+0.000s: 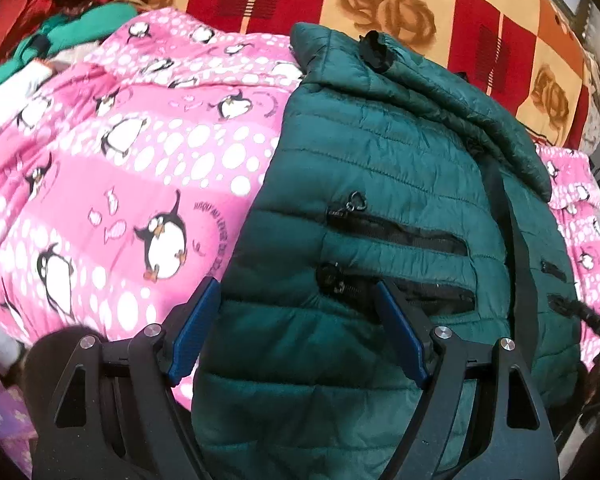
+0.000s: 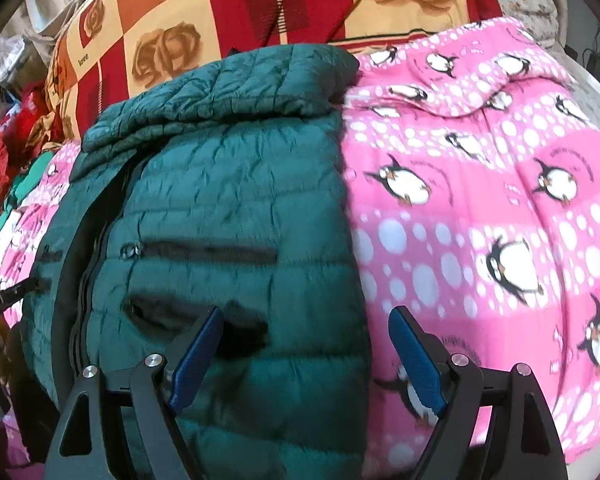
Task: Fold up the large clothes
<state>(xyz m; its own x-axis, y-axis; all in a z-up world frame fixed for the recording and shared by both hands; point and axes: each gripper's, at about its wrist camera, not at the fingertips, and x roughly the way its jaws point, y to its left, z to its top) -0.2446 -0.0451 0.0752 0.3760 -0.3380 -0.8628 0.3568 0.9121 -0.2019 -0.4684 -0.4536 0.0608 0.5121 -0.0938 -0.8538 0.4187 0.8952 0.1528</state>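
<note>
Below both tools, left tool (image 1: 296, 296) and right tool (image 2: 306, 326) gaping empty, lies the green jacket (image 1: 372, 184).

Bright even light, soft shadows, slight motion blur, strong fisheye bending, dark vignetted corners

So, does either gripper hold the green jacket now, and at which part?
Nothing is held. The left gripper and right gripper are open above the green jacket.

Each gripper, the left gripper (image 1: 296, 300) and the right gripper (image 2: 306, 328), is showing black angular arms, silver round screws and ribbed blue fingers (image 2: 196, 354).
</note>
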